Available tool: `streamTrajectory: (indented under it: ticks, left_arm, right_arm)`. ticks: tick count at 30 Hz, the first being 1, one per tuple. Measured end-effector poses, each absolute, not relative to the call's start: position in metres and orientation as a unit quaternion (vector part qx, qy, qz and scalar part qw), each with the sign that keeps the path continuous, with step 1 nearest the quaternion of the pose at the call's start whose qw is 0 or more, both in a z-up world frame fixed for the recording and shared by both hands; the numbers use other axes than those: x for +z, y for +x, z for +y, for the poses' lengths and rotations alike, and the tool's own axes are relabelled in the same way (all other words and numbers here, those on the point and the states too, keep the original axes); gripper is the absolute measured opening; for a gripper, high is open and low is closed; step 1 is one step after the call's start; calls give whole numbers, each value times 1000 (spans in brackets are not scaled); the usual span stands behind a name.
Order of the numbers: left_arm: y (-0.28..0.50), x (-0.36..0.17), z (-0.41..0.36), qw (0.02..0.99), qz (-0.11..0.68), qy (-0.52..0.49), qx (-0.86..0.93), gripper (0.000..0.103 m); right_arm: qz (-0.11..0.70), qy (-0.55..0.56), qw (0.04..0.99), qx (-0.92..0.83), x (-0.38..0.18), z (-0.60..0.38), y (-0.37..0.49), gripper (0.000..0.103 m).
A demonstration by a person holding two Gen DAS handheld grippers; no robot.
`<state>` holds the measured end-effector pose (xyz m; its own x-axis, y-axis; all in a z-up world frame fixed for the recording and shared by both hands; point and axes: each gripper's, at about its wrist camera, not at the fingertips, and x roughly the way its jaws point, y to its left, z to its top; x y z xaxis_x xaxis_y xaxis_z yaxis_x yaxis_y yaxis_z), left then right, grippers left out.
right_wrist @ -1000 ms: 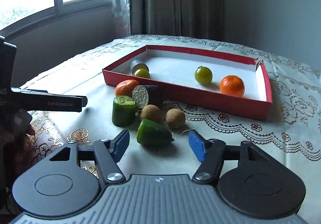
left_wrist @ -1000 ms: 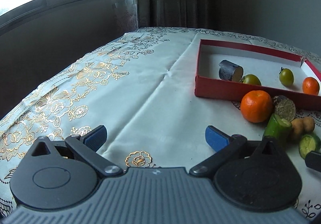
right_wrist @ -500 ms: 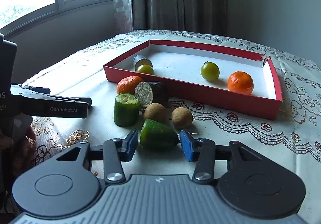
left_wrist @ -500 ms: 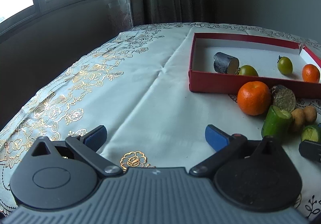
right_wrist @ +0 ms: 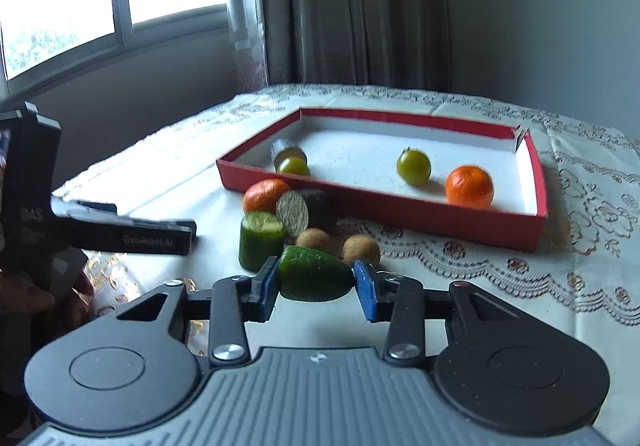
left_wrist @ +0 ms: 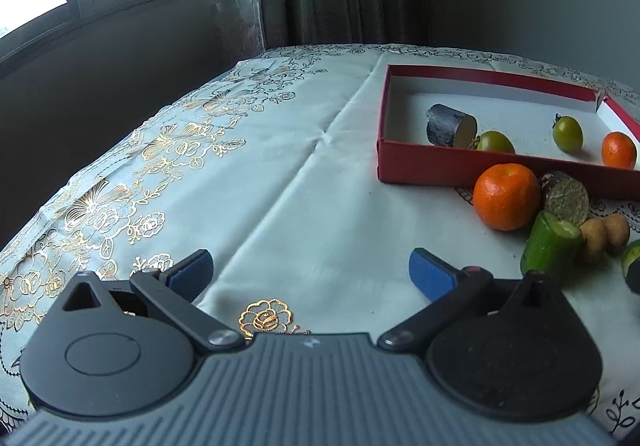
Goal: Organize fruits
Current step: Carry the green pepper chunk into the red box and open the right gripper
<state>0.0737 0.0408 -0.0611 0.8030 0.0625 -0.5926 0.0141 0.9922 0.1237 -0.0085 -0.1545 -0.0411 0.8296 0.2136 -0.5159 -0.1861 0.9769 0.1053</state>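
Tray [right_wrist: 400, 212] on tablecloth [left_wrist: 280, 186], four fruits inside (two at its left end), loose fruit cluster [right_wrist: 296, 222] before it

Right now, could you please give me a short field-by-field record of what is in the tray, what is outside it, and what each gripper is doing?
tray: red tray, white inside
in tray: dark cut piece, two green tomatoes, one orange
on cloth: orange, dark cut chunk, upright cucumber piece, two brown fruits
right gripper: closed on lying cucumber piece
left gripper: open, empty, over bare tablecloth
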Motion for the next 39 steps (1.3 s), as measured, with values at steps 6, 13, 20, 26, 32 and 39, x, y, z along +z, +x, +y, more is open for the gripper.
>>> streamTrajectory:
  ticks: [6, 13, 20, 26, 32, 39]
  left_arm:
    - [74, -61, 41, 948, 314, 60, 13, 103]
    - [74, -61, 41, 947, 314, 60, 12, 103]
    - [74, -61, 41, 947, 314, 60, 12, 103]
    - [74, -61, 41, 947, 314, 59, 12, 103]
    - [74, -62, 41, 947, 315, 58, 12, 103]
    - [74, -62, 41, 947, 316, 56, 11, 103]
  right_arm:
    - [226, 23, 970, 90, 5, -171, -2, 40]
    - [204, 15, 977, 62, 34, -183, 35, 40]
    - [243, 18, 969, 49, 6, -185, 76, 40]
    - [281, 17, 959, 37, -26, -187, 98, 39]
    - [301, 18, 953, 32, -46, -185, 109, 40]
    - [304, 17, 952, 25, -53, -187, 118, 40]
